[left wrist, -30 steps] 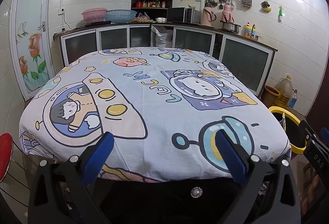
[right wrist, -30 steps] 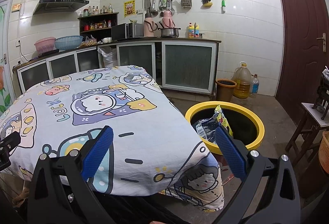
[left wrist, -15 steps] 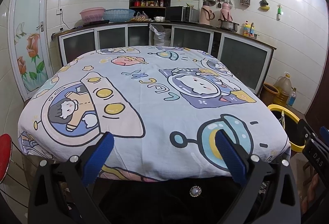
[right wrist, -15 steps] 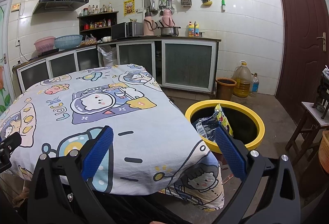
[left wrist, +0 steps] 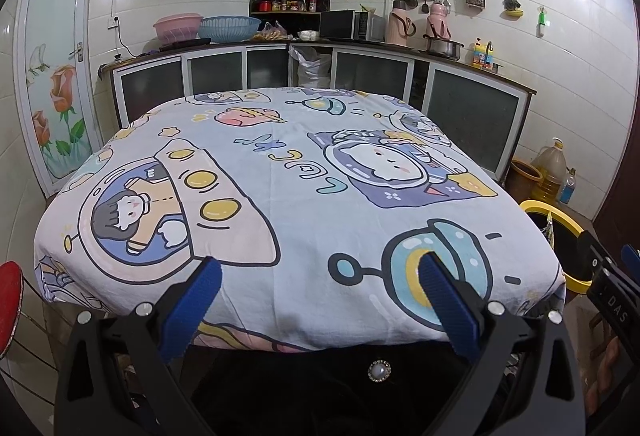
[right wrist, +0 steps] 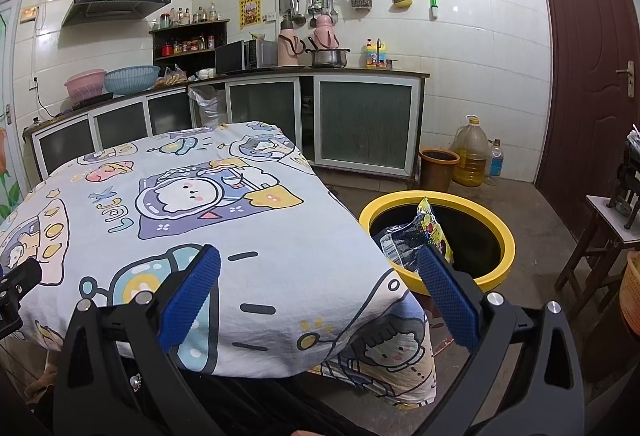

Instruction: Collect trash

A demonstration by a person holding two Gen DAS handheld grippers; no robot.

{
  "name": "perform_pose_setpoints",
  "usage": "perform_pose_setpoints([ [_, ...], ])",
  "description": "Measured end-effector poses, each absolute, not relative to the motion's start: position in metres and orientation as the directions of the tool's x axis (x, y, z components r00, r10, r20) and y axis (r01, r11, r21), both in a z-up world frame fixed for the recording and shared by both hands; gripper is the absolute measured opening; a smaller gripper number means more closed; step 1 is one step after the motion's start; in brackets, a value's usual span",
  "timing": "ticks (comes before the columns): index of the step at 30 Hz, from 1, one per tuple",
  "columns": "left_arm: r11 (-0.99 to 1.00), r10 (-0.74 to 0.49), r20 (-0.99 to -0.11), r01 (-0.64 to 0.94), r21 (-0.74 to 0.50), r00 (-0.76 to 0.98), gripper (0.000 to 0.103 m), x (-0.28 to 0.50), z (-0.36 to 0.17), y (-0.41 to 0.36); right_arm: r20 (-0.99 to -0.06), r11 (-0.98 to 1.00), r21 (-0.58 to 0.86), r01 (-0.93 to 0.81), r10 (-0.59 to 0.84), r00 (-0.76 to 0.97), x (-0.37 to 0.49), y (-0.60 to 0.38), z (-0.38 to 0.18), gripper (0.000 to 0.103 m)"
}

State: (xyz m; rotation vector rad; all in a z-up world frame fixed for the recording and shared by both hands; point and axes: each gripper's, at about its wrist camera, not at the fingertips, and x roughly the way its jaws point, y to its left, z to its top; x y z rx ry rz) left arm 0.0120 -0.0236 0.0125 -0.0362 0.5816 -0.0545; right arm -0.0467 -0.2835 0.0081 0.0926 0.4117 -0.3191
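Both of your tools are spread wide and carry nothing: the left tool (left wrist: 316, 288) hangs at the near edge of the bench (left wrist: 304, 196), the right tool (right wrist: 320, 284) near its right corner. The cartoon-print cloth (right wrist: 248, 220) shows no litter anywhere on it. The one piece of trash you can see, a crinkled snack wrapper (right wrist: 416, 236), sits inside the yellow-rimmed bin (right wrist: 502, 232) on the floor just beside the bench, leaning against its near wall. By that, the collecting looks done, or nearly; the floor behind the bench is hidden, so something may remain there. Your next move calls for a look around before closing on anything.
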Motion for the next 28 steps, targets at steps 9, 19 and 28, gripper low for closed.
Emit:
perform_pose_setpoints([
  [9,0.999,-0.054,-0.552,0.039,-0.037,0.832,0.095,0.0135,0.011,-0.024,-0.412,0.945,0.025,0.325,-0.287,0.865,-0.0467,-0.2843,0.0072,0.095],
  [19,0.997,-0.072,-0.565,0.051,-0.053,0.822,0.095,0.0177,0.0071,-0.0214,-0.416,0.945,0.026,0.326,-0.286,0.863,-0.0469,-0.2842,0.0065,0.095],
  [28,0.996,-0.082,-0.572,0.056,-0.063,0.816,0.095,0.0194,0.0062,-0.0198,-0.417,0.945,0.026,0.326,-0.286,0.863,-0.0469,-0.2835,0.0059,0.095],
])
